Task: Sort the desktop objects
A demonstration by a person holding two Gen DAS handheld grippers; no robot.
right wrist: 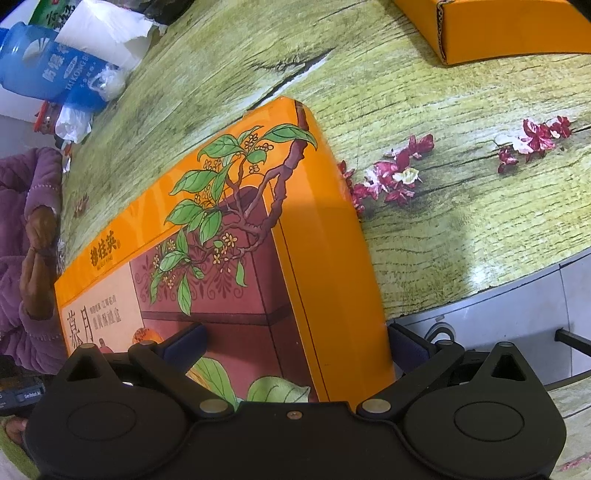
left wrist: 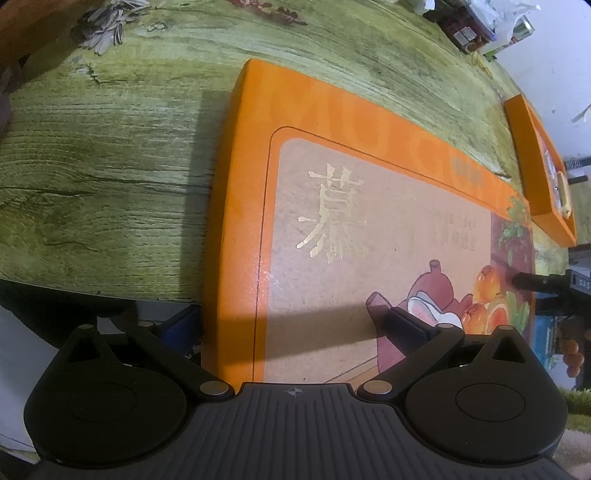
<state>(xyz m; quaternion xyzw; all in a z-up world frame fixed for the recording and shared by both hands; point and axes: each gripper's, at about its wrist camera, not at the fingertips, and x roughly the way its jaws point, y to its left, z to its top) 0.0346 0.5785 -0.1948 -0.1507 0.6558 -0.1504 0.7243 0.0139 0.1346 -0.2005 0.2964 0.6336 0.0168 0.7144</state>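
My left claw (left wrist: 291, 325) shows only one finger clearly, the right-hand one lying on the lid; the other drops below the tabletop edge, so its tip is hard to make out. Both housings fill the bottom of each view and cut off the near end of the big orange gift box (left wrist: 332, 229). Gold characters on the lid read fine, the smaller print beside them blurs away.

Around it: the tabletop (left wrist: 110, 166) wears a green wood-grain cloth with printed red flowers (right wrist: 399, 173). A second orange box (left wrist: 543, 177) sits well apart at the far right of the left view; it is cut off at the top in the right view. Far off, a blue plastic jar (right wrist: 40, 66), white paper (right wrist: 107, 33) and crumpled plastic clutter the tabletop's far end. A person in a purple padded sleeve (right wrist: 33, 206) sits at the left edge of the right view, hand (right wrist: 40, 236) raised by the box's far corner.

My right claw (right wrist: 295, 339) is spread wide, straddling the box's corner: left finger (right wrist: 184, 341) over the printed lid, right finger (right wrist: 408, 345) just outside the orange side wall. Whether either pad actually touches, I cannot tell. My left claw is spread wide too, gripping nothing that I can see, one pad resting on the lid. The gift box lies flat at the tabletop's near edge.
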